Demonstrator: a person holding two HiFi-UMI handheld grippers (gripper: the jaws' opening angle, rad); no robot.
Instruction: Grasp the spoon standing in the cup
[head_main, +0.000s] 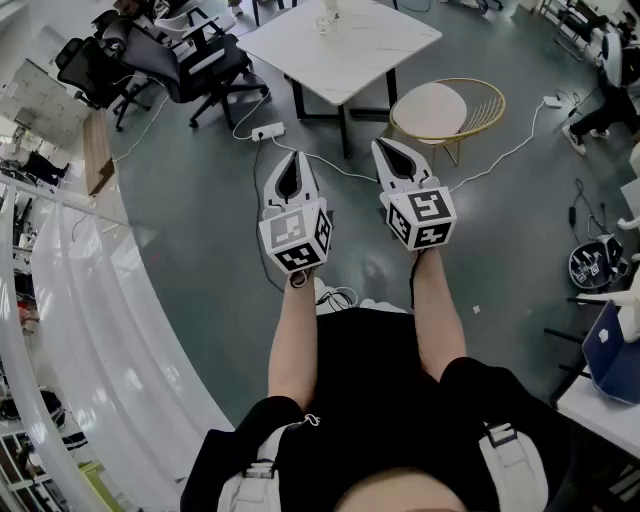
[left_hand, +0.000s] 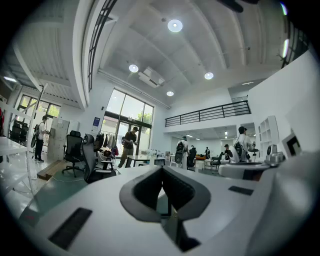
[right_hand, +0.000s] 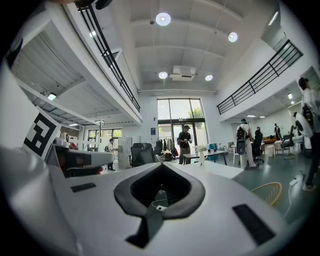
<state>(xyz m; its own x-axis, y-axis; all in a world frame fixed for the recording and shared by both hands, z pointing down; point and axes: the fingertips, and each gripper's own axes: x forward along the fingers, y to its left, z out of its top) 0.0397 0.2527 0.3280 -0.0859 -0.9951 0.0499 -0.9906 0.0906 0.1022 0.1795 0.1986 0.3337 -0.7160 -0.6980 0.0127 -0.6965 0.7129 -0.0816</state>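
Note:
In the head view a cup (head_main: 328, 20) stands far ahead on a white table (head_main: 375, 45); it is too small there to make out a spoon. The right gripper view shows it as a small pale upright shape, the cup (right_hand: 201, 151), on the distant table (right_hand: 215, 154). My left gripper (head_main: 293, 156) and right gripper (head_main: 386, 145) are held side by side over the grey floor, well short of the table. Both point toward it. The jaws of each meet at the tips, with nothing between them, as seen at the left gripper (left_hand: 161, 169) and the right gripper (right_hand: 161, 165).
A round wire-framed chair (head_main: 447, 110) stands right of the table, and black office chairs (head_main: 190, 55) stand to its left. A power strip (head_main: 268, 131) and white cables lie on the floor. A white curved counter (head_main: 90, 330) runs along the left. Several people stand in the far hall.

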